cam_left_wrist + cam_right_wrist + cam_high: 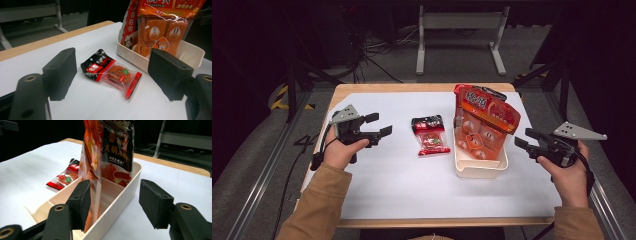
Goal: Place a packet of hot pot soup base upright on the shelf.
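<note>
White sheet: covers the surface [377, 190], wood edge showing at the far side.
Sachet: red and black sachet [430, 135] lies flat mid-sheet, apart from the bin [479, 170] just at its 3 o'clock.
Bin load: tall orange pack [484, 122] stands upright in the cream bin, leaning toward the far edge.
Left claw: left claw [379, 125] is wide, nothing between the jaws, and it's held off the sheet at the sachet's 9 o'clock.
Right claw: right claw [524, 138] is also wide and empty, sitting at the bin's 3 o'clock, aimed at its side wall.
Key relation: sachet lies dead ahead of the left claw at its 3 o'clock; the long axis runs 12 to 6 in the high view, so I'd say across the jaw line. Left hand is the nearer one, since the bin stands between the sachet and the right claw.
Left gripper view: sachet [111, 72] framed between the two black jaws, clear window showing an orange block, and no pad touching it.
Right gripper view: bin's ribbed wall [117, 202] up close, plus a black-labelled pack [117, 145] behind the orange one that the high view hardly gives away.
</note>
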Tool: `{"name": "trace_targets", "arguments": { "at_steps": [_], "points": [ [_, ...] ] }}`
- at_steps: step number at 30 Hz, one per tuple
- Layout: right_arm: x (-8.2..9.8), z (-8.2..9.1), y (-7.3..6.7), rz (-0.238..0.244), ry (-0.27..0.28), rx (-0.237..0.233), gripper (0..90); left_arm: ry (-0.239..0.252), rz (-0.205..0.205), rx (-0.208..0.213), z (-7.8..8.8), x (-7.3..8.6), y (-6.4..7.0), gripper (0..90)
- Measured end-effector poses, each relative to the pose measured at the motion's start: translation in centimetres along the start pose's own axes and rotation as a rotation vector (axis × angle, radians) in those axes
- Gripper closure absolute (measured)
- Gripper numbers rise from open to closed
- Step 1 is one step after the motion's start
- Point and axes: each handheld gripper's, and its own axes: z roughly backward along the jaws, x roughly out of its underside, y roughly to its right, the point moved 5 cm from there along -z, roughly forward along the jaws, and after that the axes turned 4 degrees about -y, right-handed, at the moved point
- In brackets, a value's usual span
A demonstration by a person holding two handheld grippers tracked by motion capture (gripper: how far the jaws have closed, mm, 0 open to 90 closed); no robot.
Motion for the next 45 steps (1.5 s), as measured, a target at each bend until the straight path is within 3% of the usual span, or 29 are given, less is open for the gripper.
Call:
{"name": "trace_targets", "arguments": {
  "at_steps": [14, 20, 29, 39, 45],
  "points": [
    [0.2, 0.1, 0.9, -0.017, 0.015, 0.006, 43.1, -0.059, 0.016, 0.026, -5.0, 0.2, 1.4, 24.9],
    [0.2, 0.0, 1.0, -0.021, 0.021, 0.005, 42.1, -0.100, 0.034, 0.027, -7.5, 1.5, 1.9, 23.0],
    [0.2, 0.0, 0.9, -0.016, 0.025, 0.003, 42.0, -0.152, 0.057, 0.020, -9.6, 3.9, 2.5, 22.3],
    [0.4, -0.6, 0.5, -0.016, 0.011, -0.010, 42.0, -0.229, 0.035, 0.029, -12.0, 5.6, 3.3, 24.7],
    [0.5, -0.7, 0.5, -0.013, 0.008, -0.012, 41.7, -0.276, 0.056, 0.013, -12.9, 6.8, 3.2, 27.3]
  ]
}}
